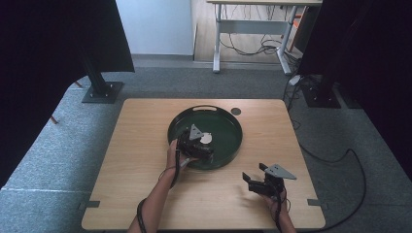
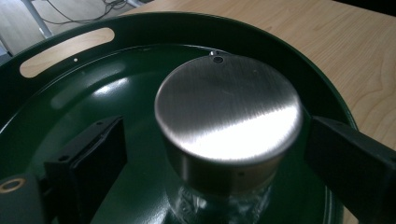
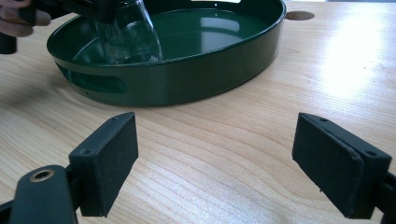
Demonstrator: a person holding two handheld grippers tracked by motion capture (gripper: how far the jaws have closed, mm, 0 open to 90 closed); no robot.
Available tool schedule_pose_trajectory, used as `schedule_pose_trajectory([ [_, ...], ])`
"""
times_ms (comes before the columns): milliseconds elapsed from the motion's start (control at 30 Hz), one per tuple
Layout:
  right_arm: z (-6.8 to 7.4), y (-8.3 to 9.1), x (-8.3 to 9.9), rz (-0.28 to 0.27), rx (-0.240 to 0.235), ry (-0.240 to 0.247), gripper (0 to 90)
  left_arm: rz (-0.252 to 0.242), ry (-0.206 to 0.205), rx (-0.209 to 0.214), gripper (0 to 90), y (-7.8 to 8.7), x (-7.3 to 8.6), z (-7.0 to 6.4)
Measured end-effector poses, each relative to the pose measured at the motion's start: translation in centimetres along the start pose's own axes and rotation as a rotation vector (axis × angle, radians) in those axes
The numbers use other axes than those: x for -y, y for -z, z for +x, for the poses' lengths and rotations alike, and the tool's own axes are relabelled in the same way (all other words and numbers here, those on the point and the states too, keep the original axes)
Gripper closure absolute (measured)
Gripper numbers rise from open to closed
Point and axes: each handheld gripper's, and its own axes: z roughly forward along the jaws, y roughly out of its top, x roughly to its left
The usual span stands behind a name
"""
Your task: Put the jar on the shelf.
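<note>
A glass jar with a brushed metal lid stands in a round dark green tray at the middle of the wooden table. My left gripper is open around the lid. Its left jaw stands clear of the lid and its right jaw sits close beside it. From above, the left gripper reaches over the tray's near left side, with the lid beside it. My right gripper is open, holds nothing and hovers over bare wood at the front right. It faces the tray and the jar.
A small round hole lies in the tabletop behind the tray. The tray has slot handles. Black stands rise on the carpet at both far corners. A desk with cables under it is farther back.
</note>
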Motion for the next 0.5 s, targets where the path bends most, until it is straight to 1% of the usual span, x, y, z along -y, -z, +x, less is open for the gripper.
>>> schedule_pose_trajectory([
  [167,0.1,0.0,0.0,0.001,0.004,0.003,13.9,-0.010,-0.012,0.008,3.5,1.1,0.1,-0.1],
  [233,0.1,0.0,0.0,0.000,0.004,0.005,14.0,-0.009,-0.023,-0.002,3.0,1.5,0.2,-0.2],
  [367,0.1,0.0,0.0,-0.003,0.012,0.005,14.0,-0.027,-0.027,-0.014,2.3,2.5,0.3,-0.2],
  [400,0.1,0.1,0.0,-0.004,0.013,0.005,14.0,-0.030,-0.024,-0.012,2.3,2.8,0.3,-0.2],
  [467,0.1,0.1,0.0,-0.003,0.014,0.005,13.9,-0.034,-0.033,-0.010,2.3,3.2,0.4,-0.2],
  [500,0.1,0.1,0.0,-0.003,0.015,0.006,13.9,-0.035,-0.031,-0.005,2.3,3.4,0.5,-0.3],
])
